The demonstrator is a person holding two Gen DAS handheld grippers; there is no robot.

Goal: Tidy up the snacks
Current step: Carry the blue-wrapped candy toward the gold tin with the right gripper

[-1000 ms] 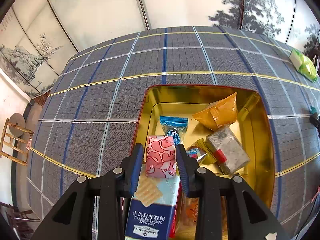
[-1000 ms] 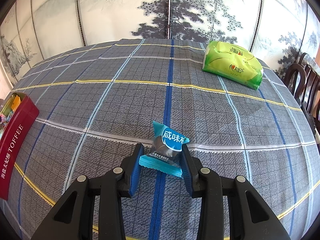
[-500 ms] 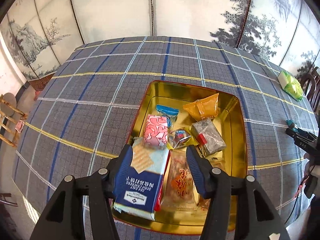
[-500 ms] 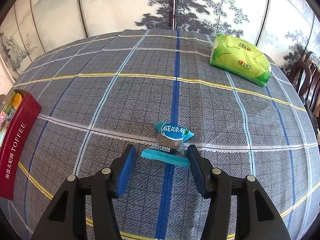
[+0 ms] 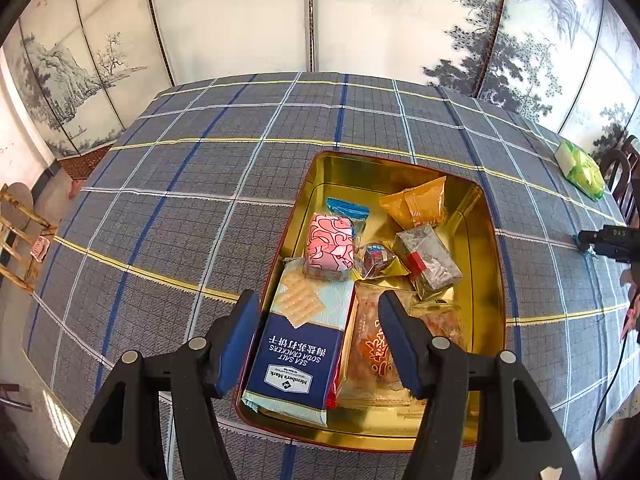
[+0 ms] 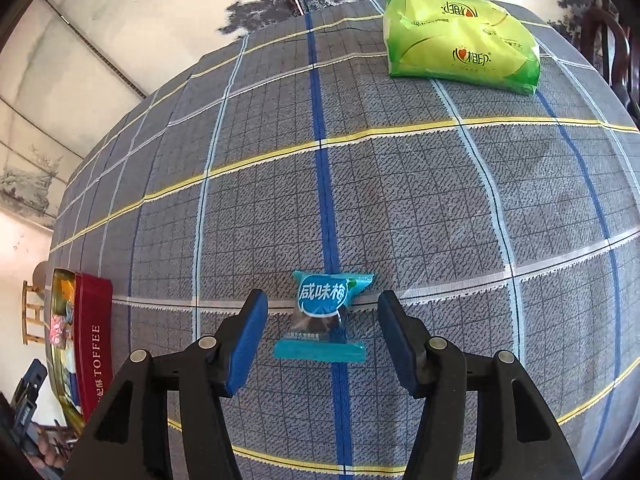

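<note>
— While the left gripper (image 5: 318,330) hangs over the gold tin (image 5: 486,240), its jaws are widening and nothing sits between the pads; the pink packet (image 5: 330,250) lies in the tin just above the cracker pack (image 5: 304,344), mid-frame in the left view. I'd call that drop finished.

— And the other hand?

— The right gripper (image 6: 322,334) has its jaws parted, released, with the blue candy (image 6: 326,312) lying on the checked tablecloth (image 6: 400,184) between the blue pads (image 6: 248,340), touching neither as far as I can see. That one isn't in the tin yet. The tin shows at the lower left edge of the right view, well apart from the candy.

— So what is the step in hand?

— Picking up that candy, I think. The next move calls for the pads to close squarely on its plump middle, not on the flat crimped ends, then a lift and a carry across to the tin.

— And the green pack (image 6: 460,44) at the upper right?

— Untouched. Whether it belongs in the tin I can't say.
</note>
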